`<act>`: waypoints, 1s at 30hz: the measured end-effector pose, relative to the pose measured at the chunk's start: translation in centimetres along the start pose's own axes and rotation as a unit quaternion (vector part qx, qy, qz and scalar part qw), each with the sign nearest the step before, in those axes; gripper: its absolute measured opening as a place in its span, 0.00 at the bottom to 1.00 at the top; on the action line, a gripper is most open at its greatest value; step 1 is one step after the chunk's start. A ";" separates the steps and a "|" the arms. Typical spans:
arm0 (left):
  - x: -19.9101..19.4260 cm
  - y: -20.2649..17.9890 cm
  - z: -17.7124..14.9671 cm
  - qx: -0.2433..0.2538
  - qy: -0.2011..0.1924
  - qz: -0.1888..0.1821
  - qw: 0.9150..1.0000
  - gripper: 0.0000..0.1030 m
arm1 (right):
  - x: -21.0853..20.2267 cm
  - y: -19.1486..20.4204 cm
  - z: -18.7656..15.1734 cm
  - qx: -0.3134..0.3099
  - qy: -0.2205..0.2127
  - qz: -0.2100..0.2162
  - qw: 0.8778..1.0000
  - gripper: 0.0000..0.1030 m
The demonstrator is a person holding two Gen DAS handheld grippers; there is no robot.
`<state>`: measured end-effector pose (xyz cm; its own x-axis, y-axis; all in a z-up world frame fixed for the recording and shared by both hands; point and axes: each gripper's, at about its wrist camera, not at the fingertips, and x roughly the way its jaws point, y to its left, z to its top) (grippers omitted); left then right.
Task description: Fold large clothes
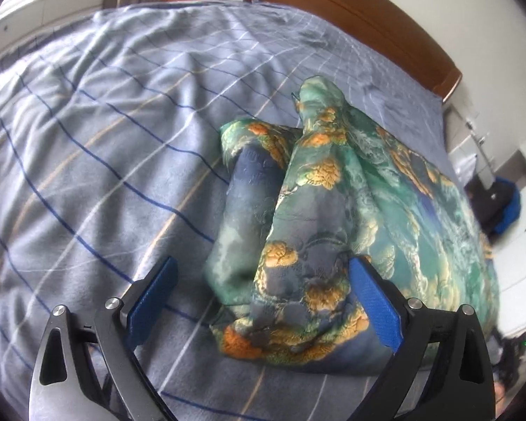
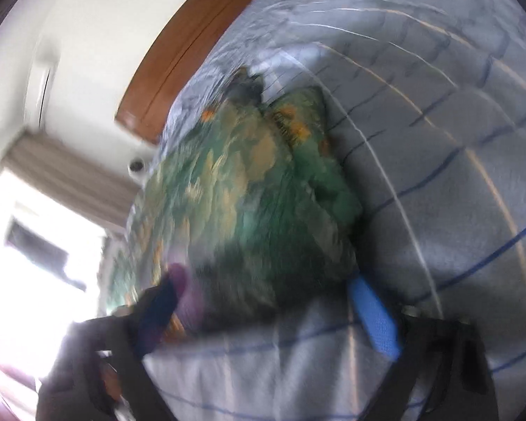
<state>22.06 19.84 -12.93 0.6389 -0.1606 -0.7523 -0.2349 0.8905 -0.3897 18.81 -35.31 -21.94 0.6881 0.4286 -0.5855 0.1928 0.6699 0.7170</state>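
Garment bunched on the bed, fold barely under way

The green-and-orange patterned garment lies in a rumpled heap on the plaid bedspread, toward the side of the bed below the wooden headboard — no flat panel, straight edge or finished crease shows, so I judge nearly all of the folding is left: it needs spreading out and smoothing first. The left gripper has its blue pads spread wide, a raised fold of the cloth sitting between them and unclamped. The right gripper also stands apart at the near edge of the garment; its view is badly motion-blurred, and whether a pad touches the fabric I cannot tell. As for containers — no basket, bin or drawer for the clothes is visible in either view.
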 end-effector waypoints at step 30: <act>-2.1 -25.3 -12.0 0.416 0.030 -0.061 0.907 0.96 | -0.6 0.3 -1.6 -0.018 -0.005 0.030 0.999 0.87</act>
<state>17.88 -7.45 -7.89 0.5758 -0.2803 -0.7680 0.4852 0.8732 0.0450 17.32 -34.37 -21.98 0.7049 0.4632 -0.5372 0.1255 0.6640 0.7372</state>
